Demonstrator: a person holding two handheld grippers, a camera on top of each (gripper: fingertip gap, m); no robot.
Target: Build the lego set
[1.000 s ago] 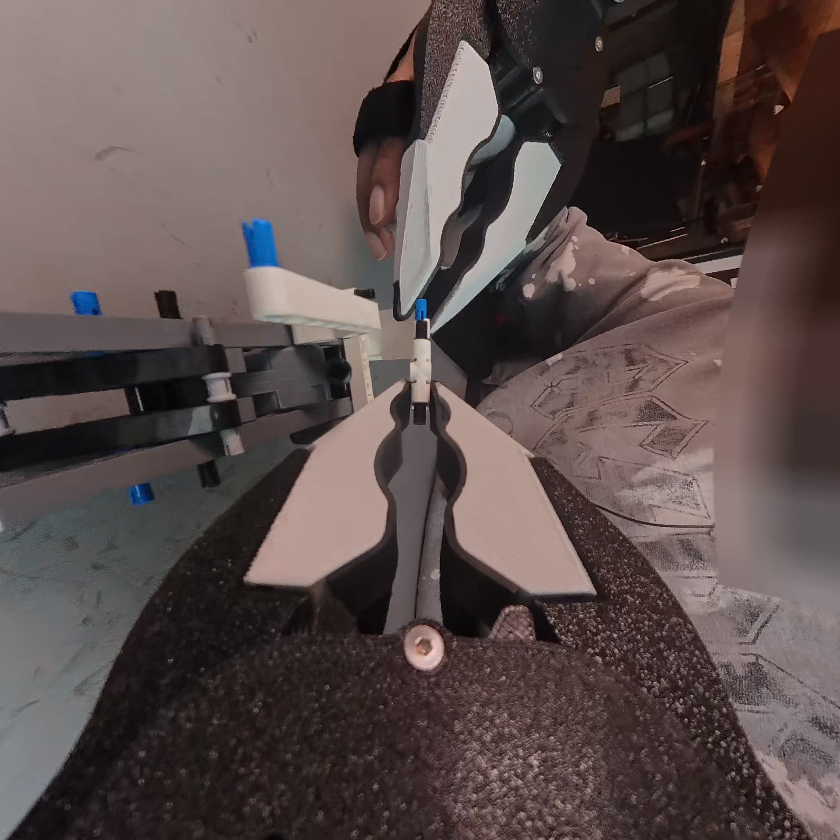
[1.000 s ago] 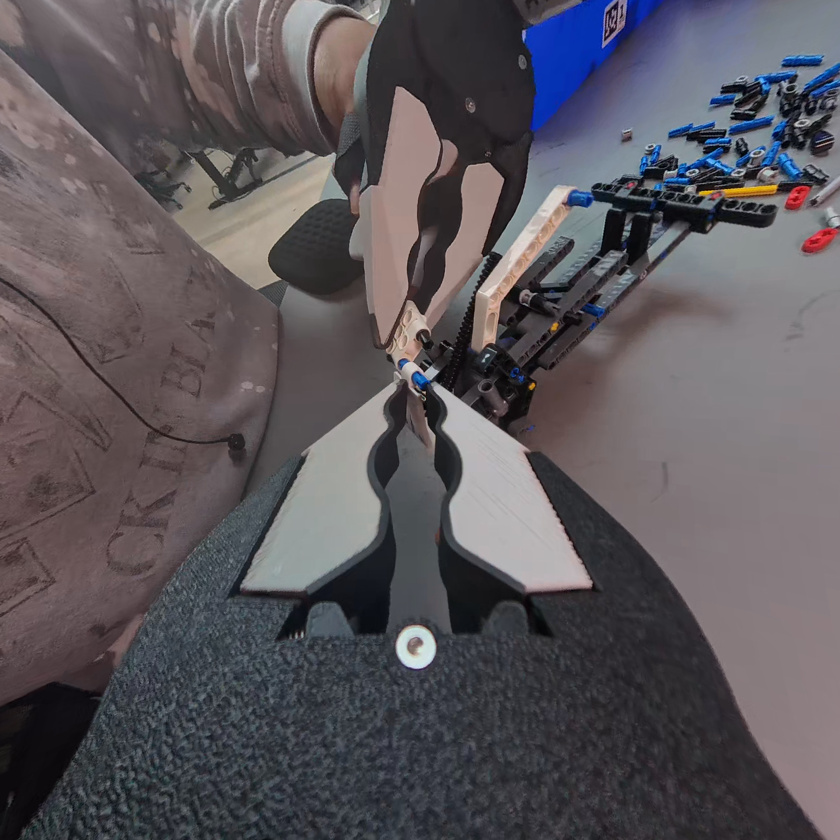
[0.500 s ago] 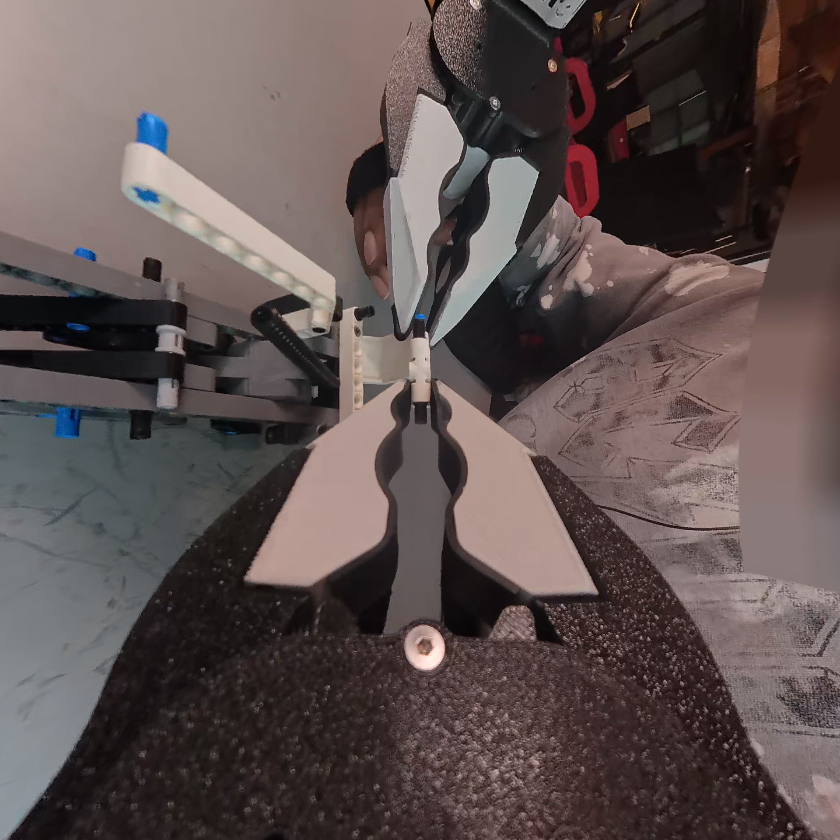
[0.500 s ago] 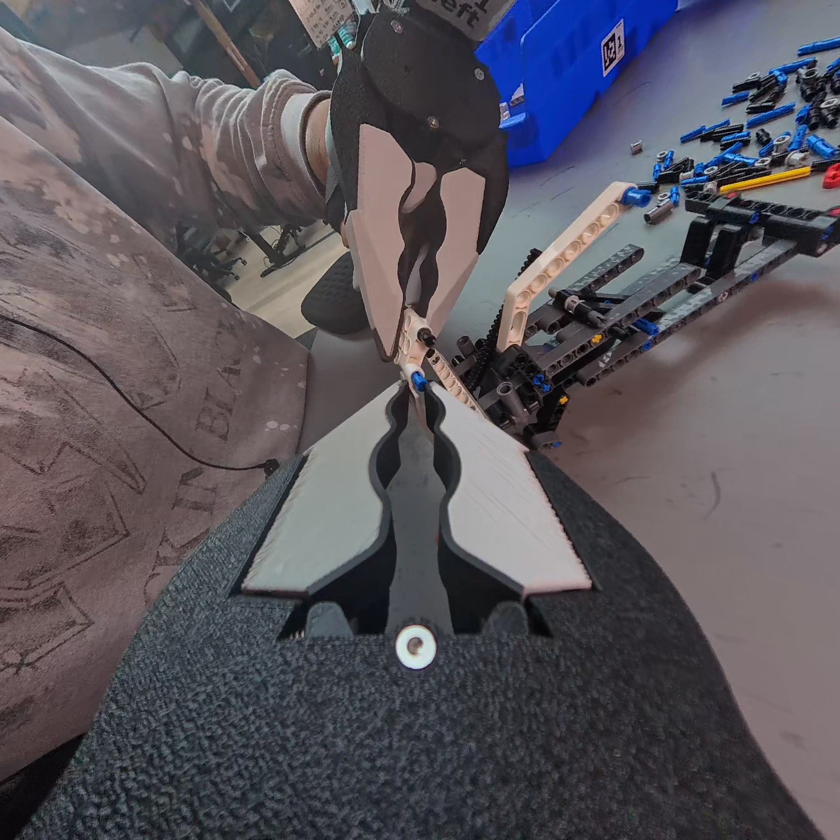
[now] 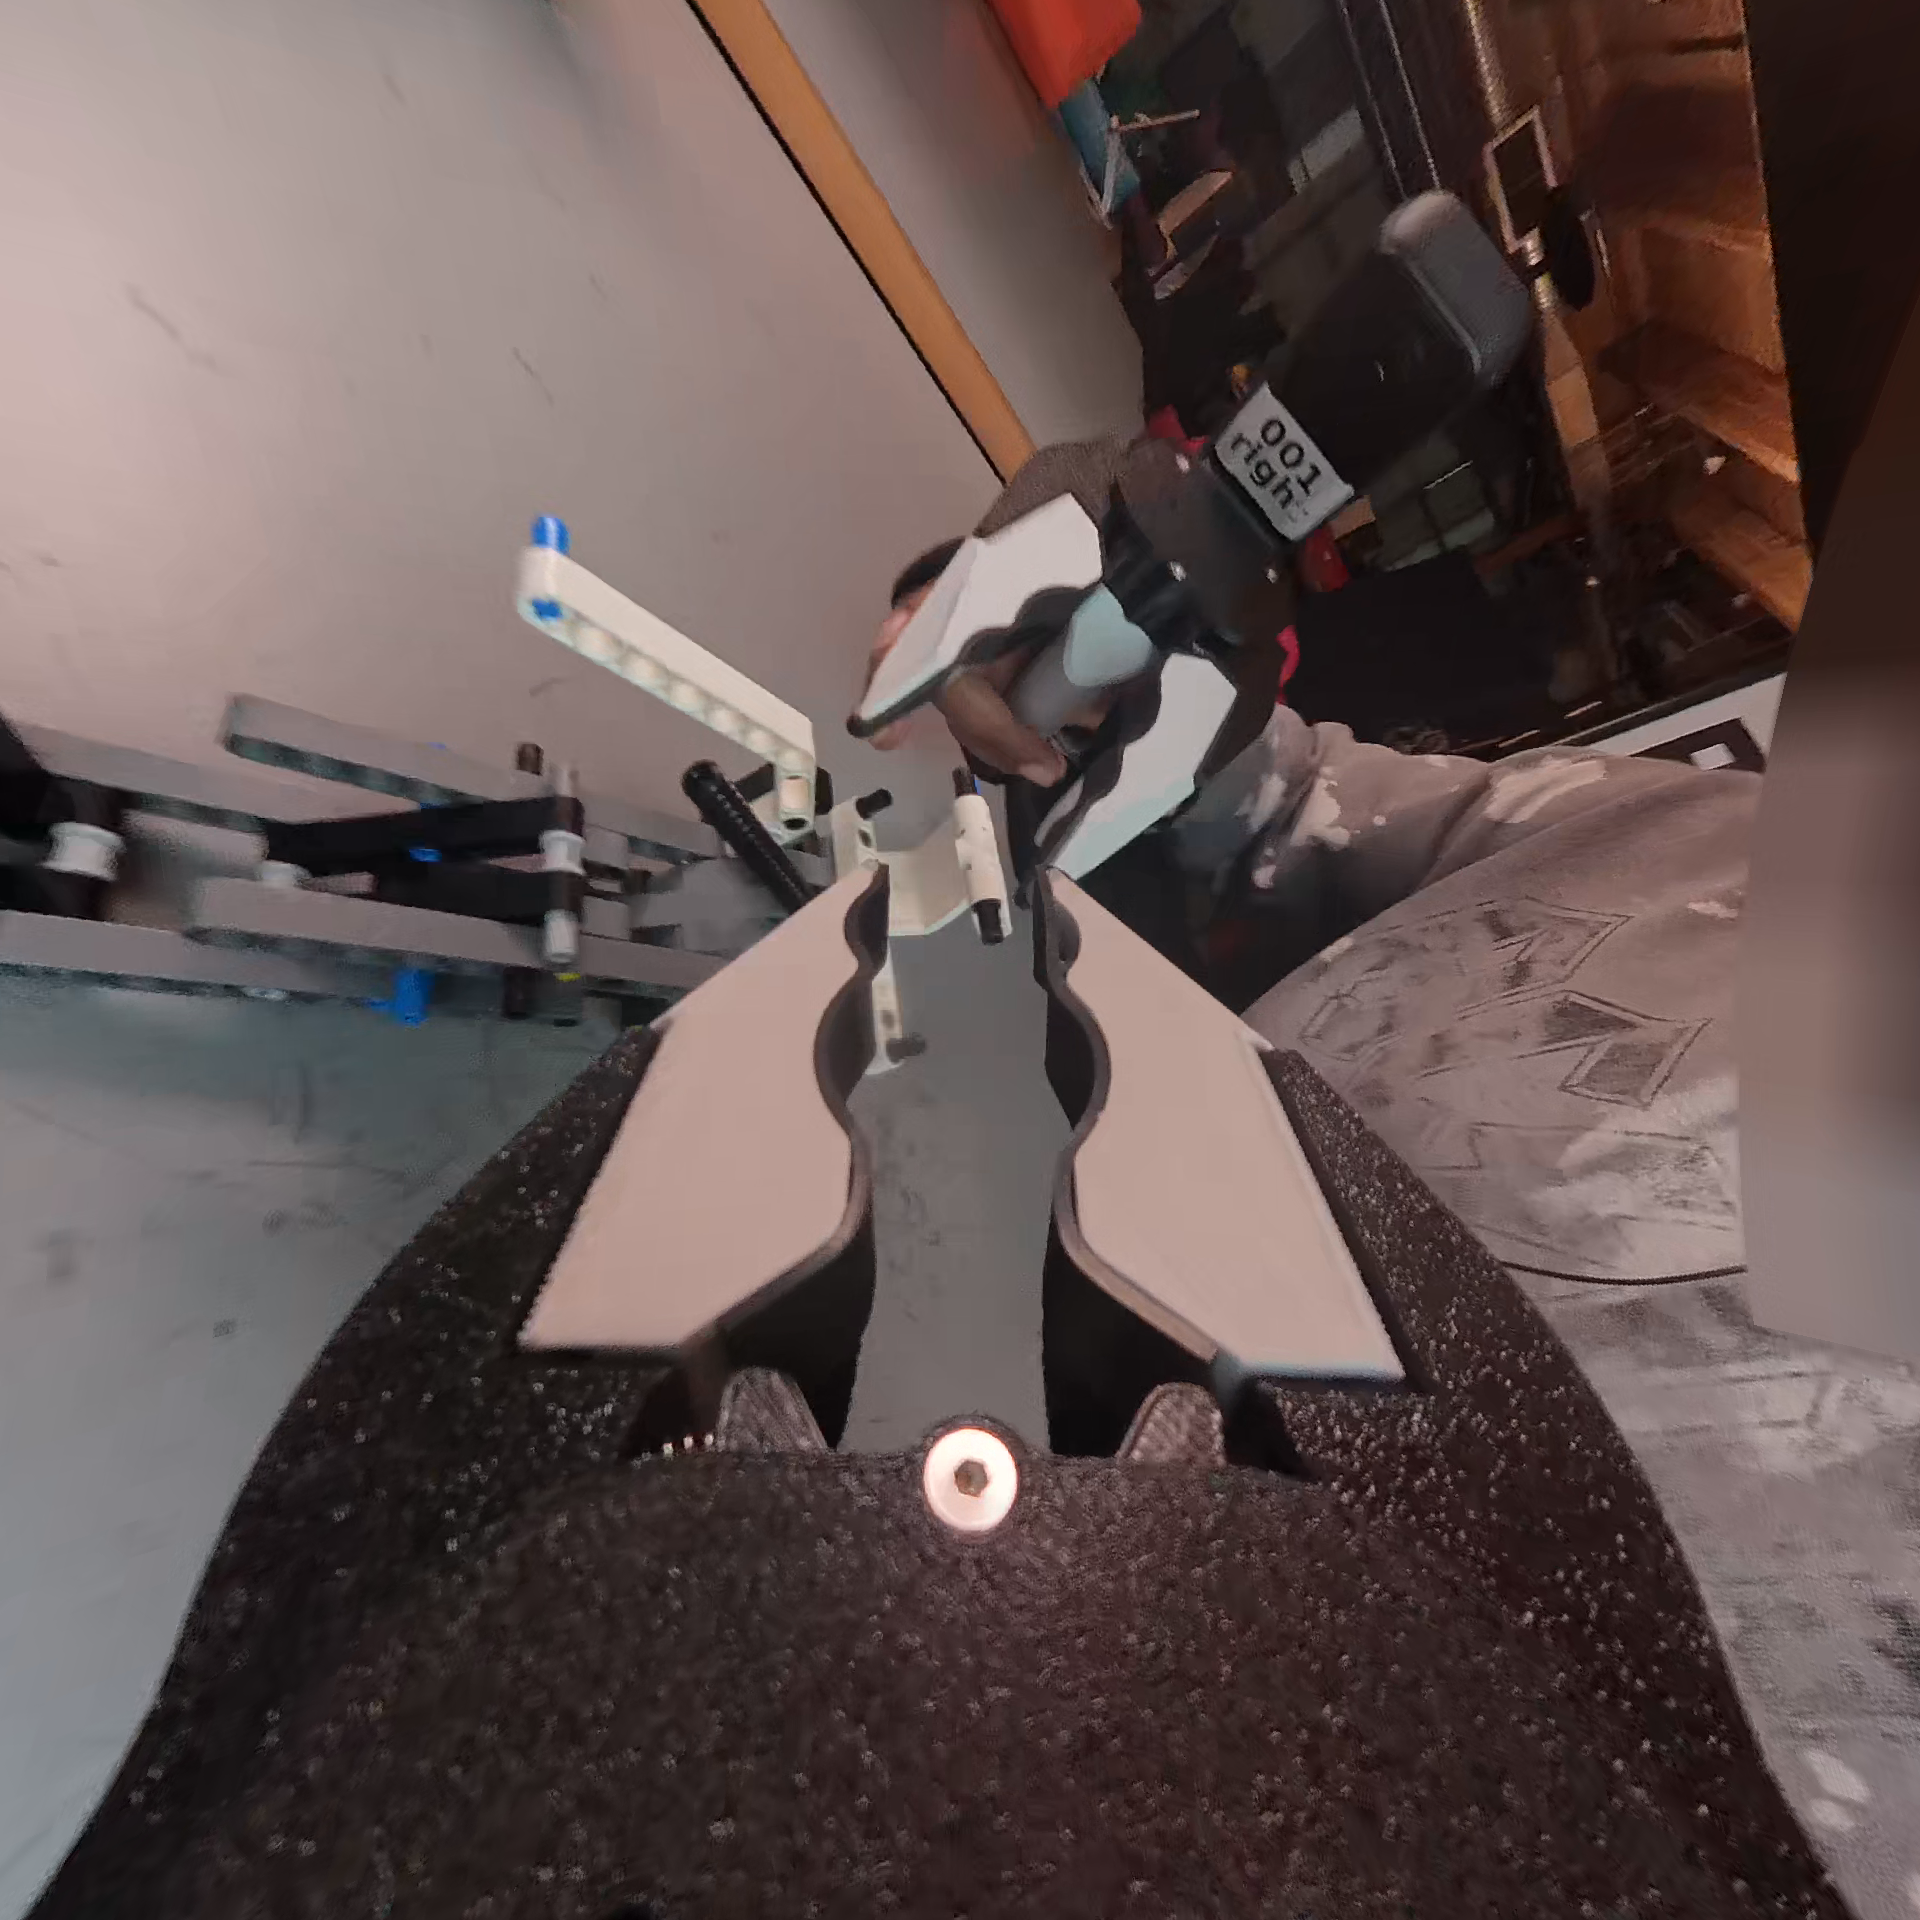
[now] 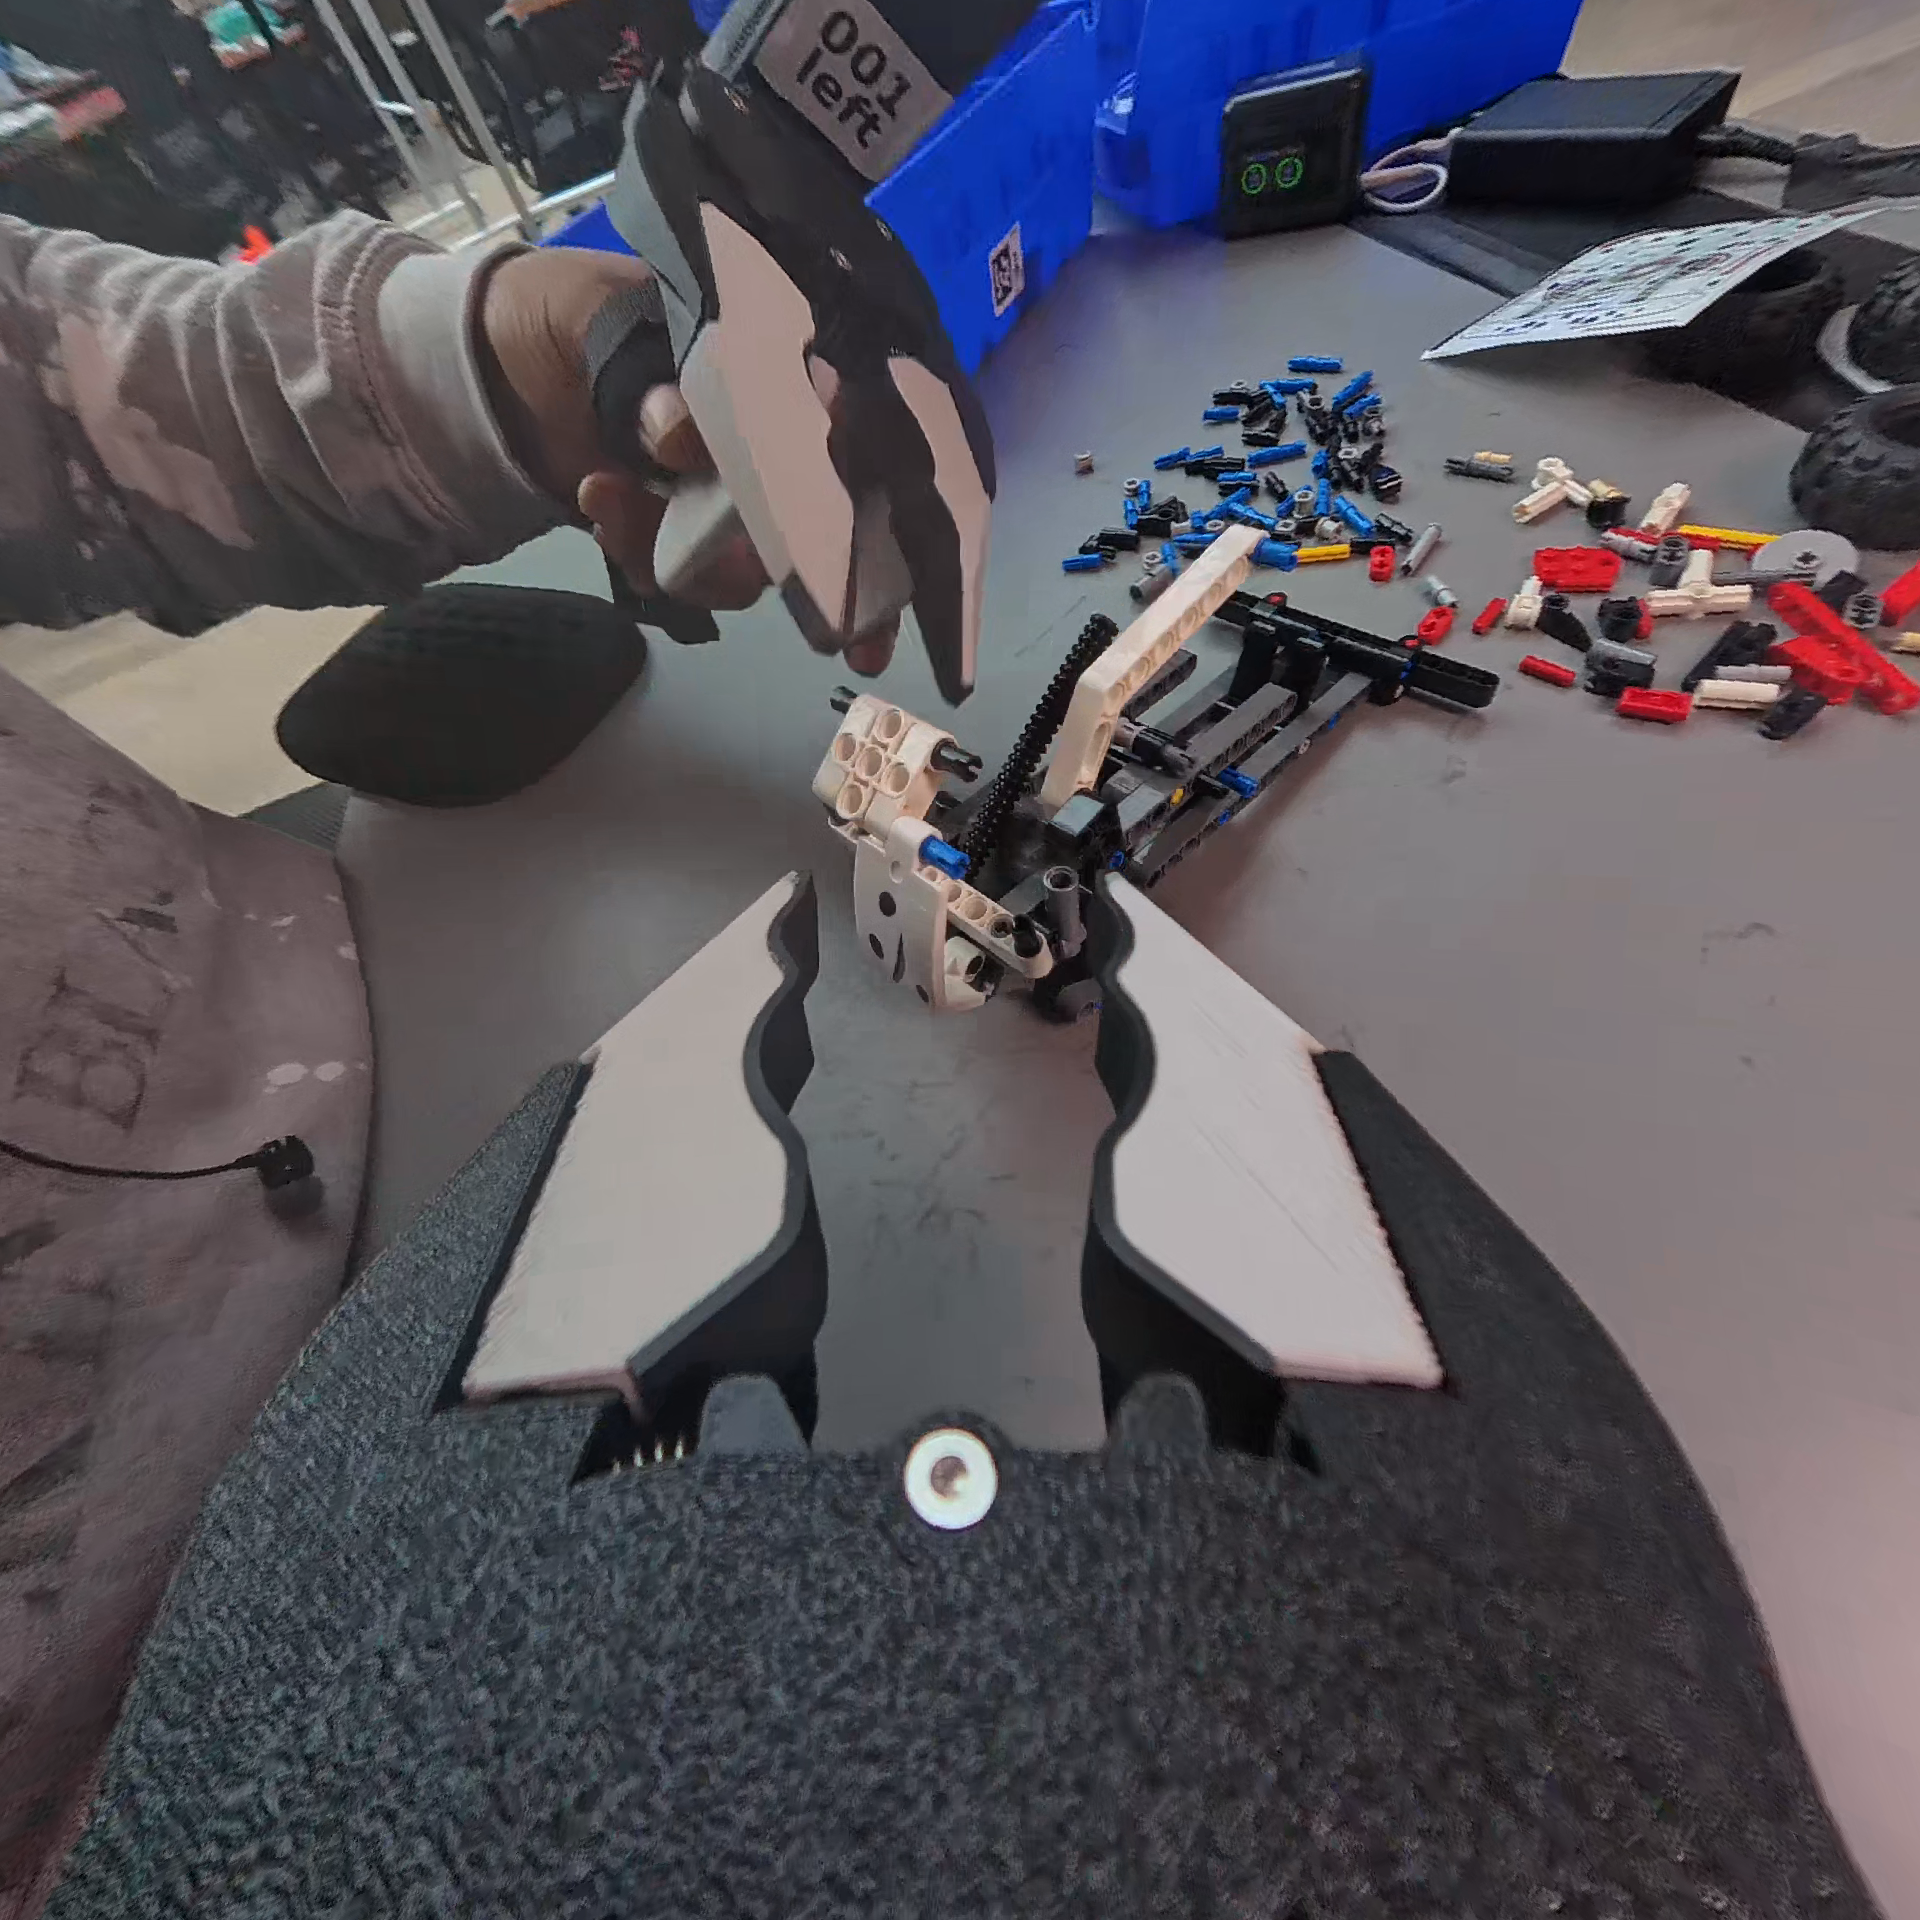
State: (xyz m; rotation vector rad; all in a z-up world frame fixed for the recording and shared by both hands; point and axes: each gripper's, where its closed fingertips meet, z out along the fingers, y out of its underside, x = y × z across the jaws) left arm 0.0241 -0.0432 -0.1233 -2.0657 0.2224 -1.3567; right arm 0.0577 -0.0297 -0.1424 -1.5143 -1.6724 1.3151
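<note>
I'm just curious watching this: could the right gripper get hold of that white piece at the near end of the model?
Probably yes. The right gripper is open, with the white piece right between its fingertips; the left gripper hovers above, apart from it.

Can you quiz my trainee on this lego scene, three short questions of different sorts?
1. True or false: the left gripper is shut on the white panel.
2. Which colour are the bins behind the loose parts: A red, B blue, C green?
3. Fill in: the lego assembly rests on the ___.

Key: 1 false, both grippers are open; 2 B; 3 table.
</note>
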